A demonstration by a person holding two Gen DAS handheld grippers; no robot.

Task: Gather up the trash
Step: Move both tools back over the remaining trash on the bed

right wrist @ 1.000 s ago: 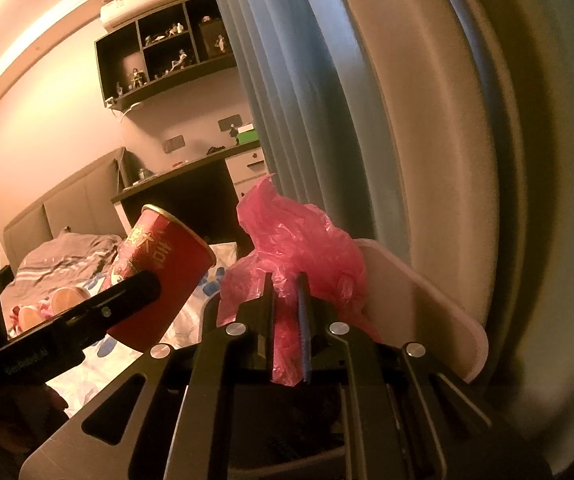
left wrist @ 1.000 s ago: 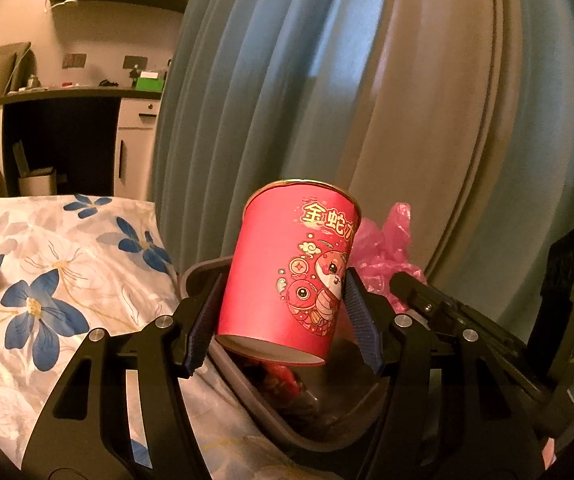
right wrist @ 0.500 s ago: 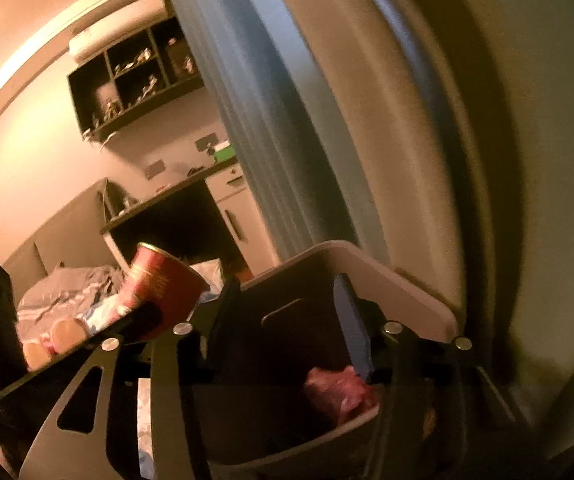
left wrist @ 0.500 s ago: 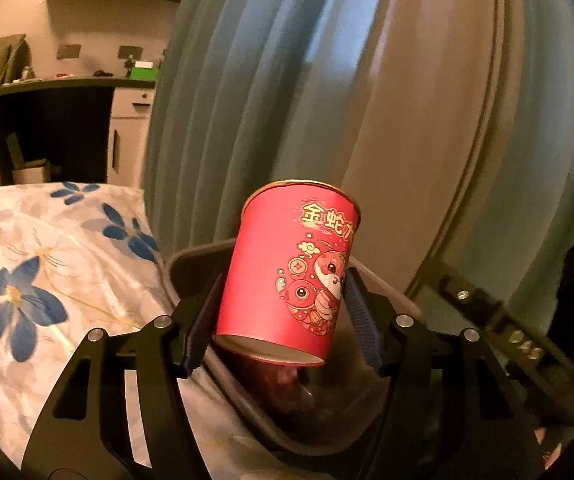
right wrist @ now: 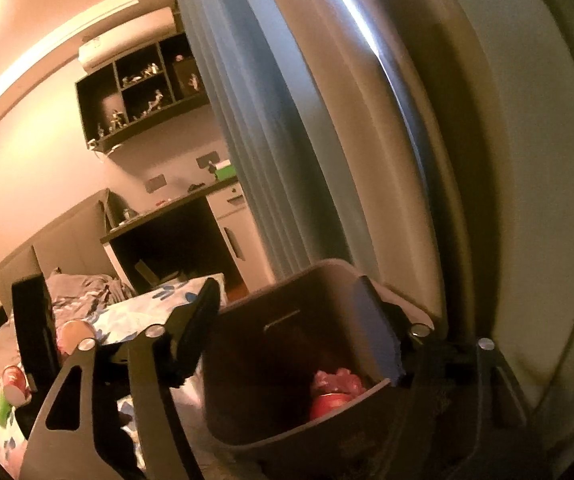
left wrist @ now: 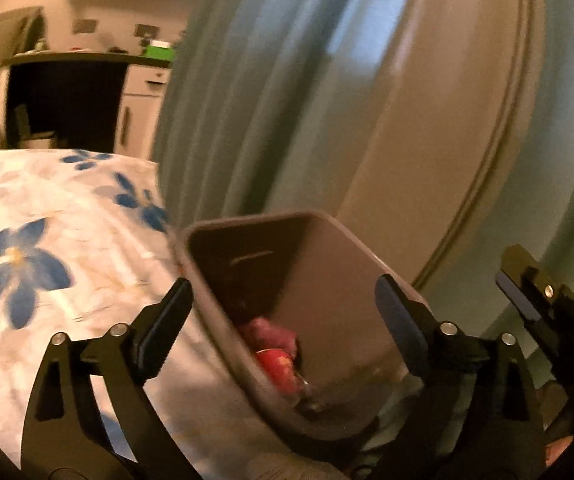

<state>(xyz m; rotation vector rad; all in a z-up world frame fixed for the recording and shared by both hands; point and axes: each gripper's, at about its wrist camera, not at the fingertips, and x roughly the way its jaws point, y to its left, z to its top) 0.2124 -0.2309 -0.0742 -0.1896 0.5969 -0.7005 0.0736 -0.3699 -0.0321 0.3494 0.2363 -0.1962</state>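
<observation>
On the flowered bedspread (left wrist: 39, 248) at the left, nothing is gripped. The left gripper (left wrist: 283, 312) is seen opening, jaws empty, above the grey bin (left wrist: 327, 264). The red cup (left wrist: 279, 364) and pink bag (right wrist: 339, 378) lie inside. The right gripper (right wrist: 291, 324) is opening too, empty.

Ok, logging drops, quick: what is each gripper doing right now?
Left gripper: jaws opening, nothing held; red cup lies in the bin.
Right gripper: jaws opening, nothing held.
</observation>
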